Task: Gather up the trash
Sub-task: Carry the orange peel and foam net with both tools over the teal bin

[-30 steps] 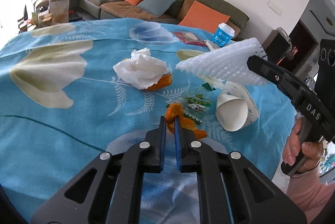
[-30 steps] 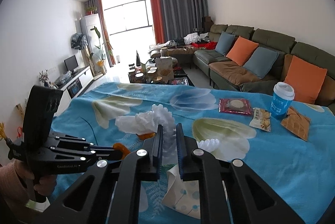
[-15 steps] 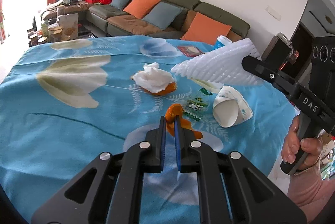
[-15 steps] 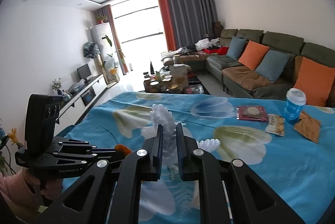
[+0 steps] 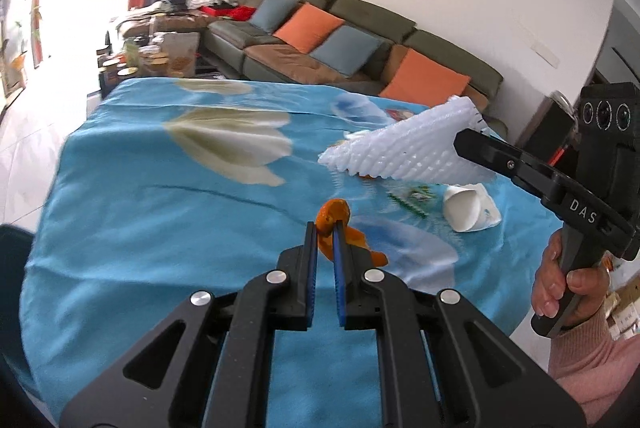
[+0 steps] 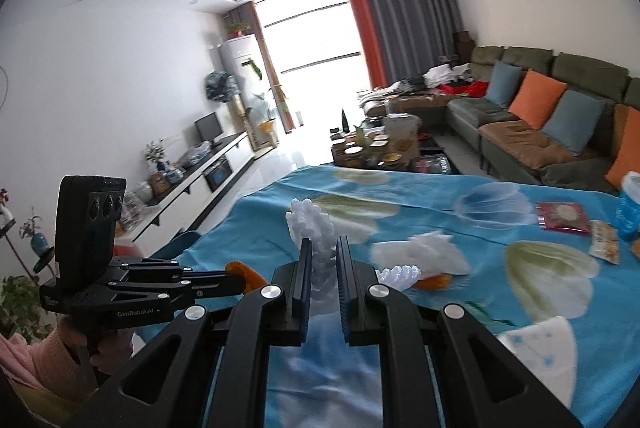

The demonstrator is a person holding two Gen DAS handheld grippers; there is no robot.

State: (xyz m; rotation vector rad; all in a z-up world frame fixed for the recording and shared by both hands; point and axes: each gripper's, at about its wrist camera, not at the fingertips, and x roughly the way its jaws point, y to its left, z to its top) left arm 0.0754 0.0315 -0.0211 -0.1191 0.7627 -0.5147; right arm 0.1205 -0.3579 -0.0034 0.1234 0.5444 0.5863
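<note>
1. Presently the left tool [image 5: 325,228] is clamped on an orange peel [image 5: 332,218], lifted clear of the blue floral desk [image 5: 140,212].
2. Right tool [image 6: 322,254] grips a white foam net [image 6: 314,232] above the desk.
3. Crumpled tissue [image 6: 424,256] and a paper cup [image 5: 470,206] lie on the desk.

Your left hand-held gripper [image 5: 324,228] pinches curled orange peel [image 5: 334,218] above the blue flowered counter [image 5: 160,228]; your right hand-held gripper [image 5: 464,144] grips white foam netting [image 5: 400,152].
</note>
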